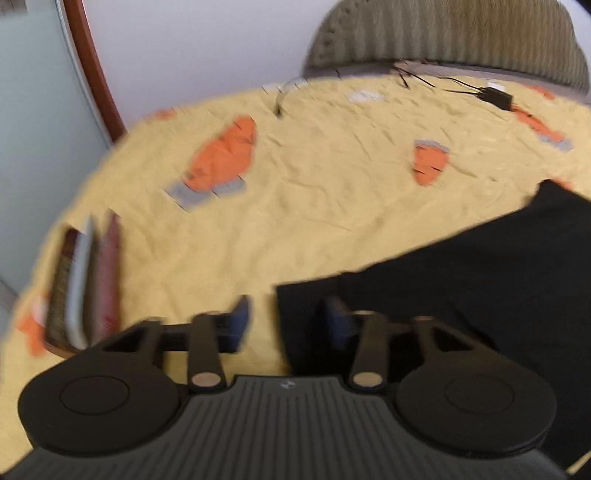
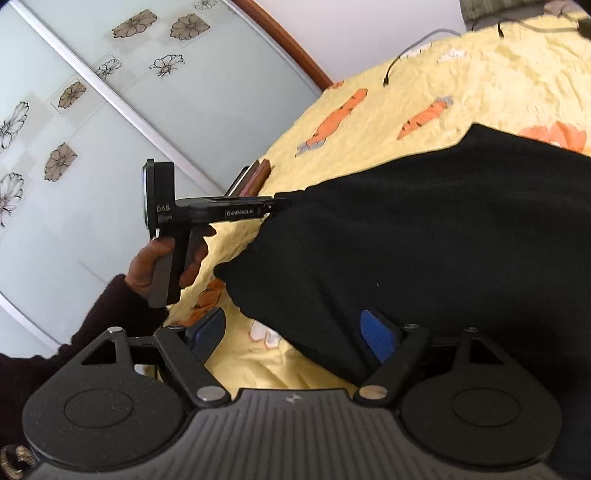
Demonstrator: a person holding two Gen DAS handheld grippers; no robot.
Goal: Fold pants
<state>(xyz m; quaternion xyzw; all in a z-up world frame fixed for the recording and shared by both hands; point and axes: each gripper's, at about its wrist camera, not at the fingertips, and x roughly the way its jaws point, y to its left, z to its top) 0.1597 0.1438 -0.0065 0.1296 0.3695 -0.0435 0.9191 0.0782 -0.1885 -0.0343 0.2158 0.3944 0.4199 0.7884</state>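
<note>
Black pants (image 2: 424, 236) spread out on a bed with a yellow bedsheet (image 1: 314, 206) printed with orange carrots. Not neatly folded yet, as far as can be told: a big dark heap, loose and lumpy, with 1 edge reaching toward the near side of the bed. Left hand-held gripper (image 1: 282, 323) down low at the edge of the pants, both fingers apart, 1 finger over bare sheet and the other over black cloth. Blurry in its own view, so hard to say whether any cloth sits between the fingers. From the right wrist view, same left hand-held gripper seen from the side, tip touching or tucked into the cloth edge, but no clear look at a pinch. Right hand-held gripper (image 2: 293, 338) spread wide, blue pads (image 2: 376, 334) showing, 1 pad against the pants and the other over the sheet, nothing squeezed. Left hand (image 2: 162, 258) wrapped around the handle, dark sleeve behind it. Some books (image 1: 88, 280) standing at the bed's side, a black cable (image 1: 461, 86) and a padded headboard (image 1: 450, 33) at the far end. Looks like an early step: maybe getting hold of an edge. Most of the job left: grab, lift, lay 1 half over the other, smooth flat.
</note>
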